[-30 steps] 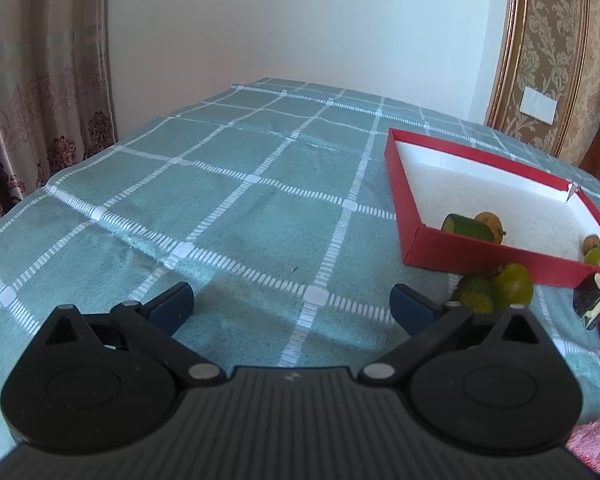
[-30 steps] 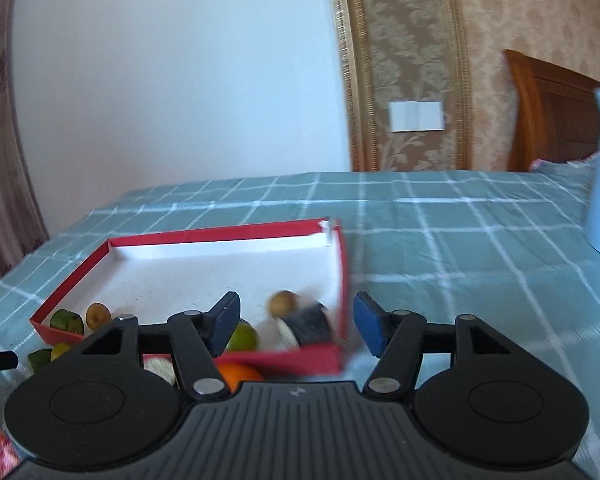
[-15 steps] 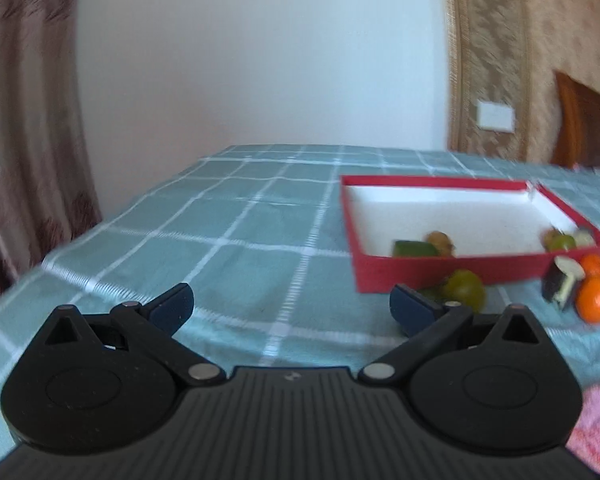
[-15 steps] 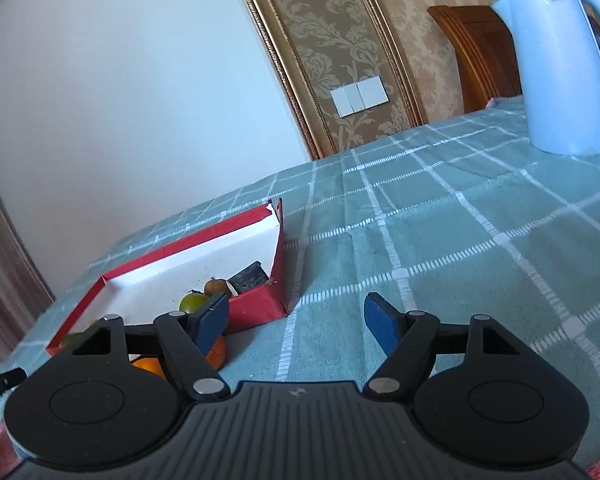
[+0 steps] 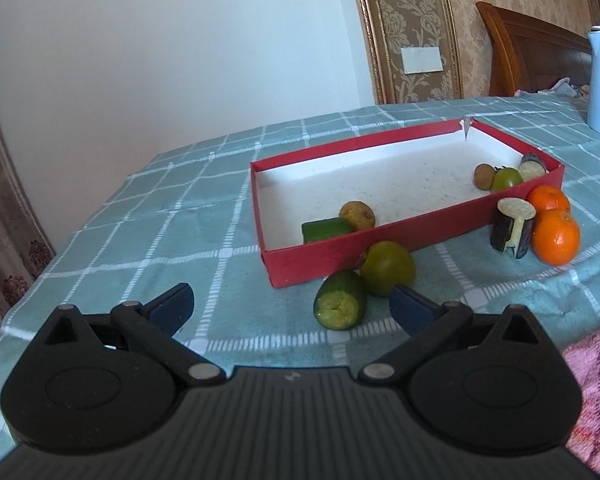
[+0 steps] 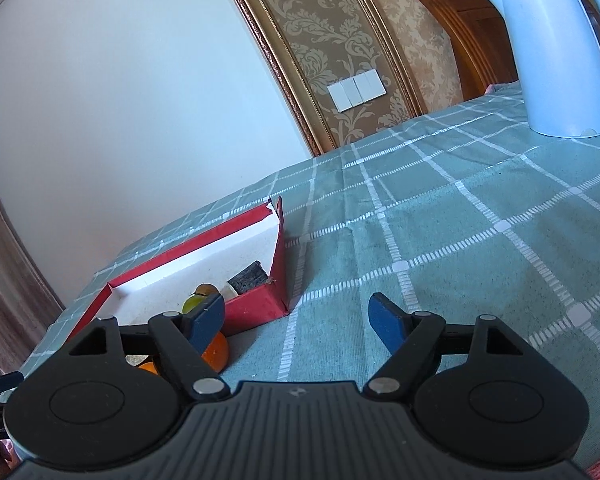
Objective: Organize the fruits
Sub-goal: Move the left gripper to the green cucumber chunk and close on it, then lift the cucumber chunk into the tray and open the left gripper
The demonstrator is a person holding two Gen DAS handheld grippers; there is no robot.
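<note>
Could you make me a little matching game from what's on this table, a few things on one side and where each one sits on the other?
Things:
1. cucumber piece with cut end
2. brown round fruit
3. kettle
4. two oranges

Places:
A. inside the red box, beside a green chunk
B. on the cloth outside the box, next to a cut eggplant piece
C. far across the cloth, well away from the box
D. on the cloth at the box's near corner, against a green tomato

Pairs: 1-D, 2-A, 3-C, 4-B

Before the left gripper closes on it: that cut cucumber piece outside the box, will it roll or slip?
The cucumber piece lies on its rounded side, so a nudge probably rolls it sideways. The green tomato touching it may block that or get pushed. Its skin looks smooth, so possibly slippery.
</note>
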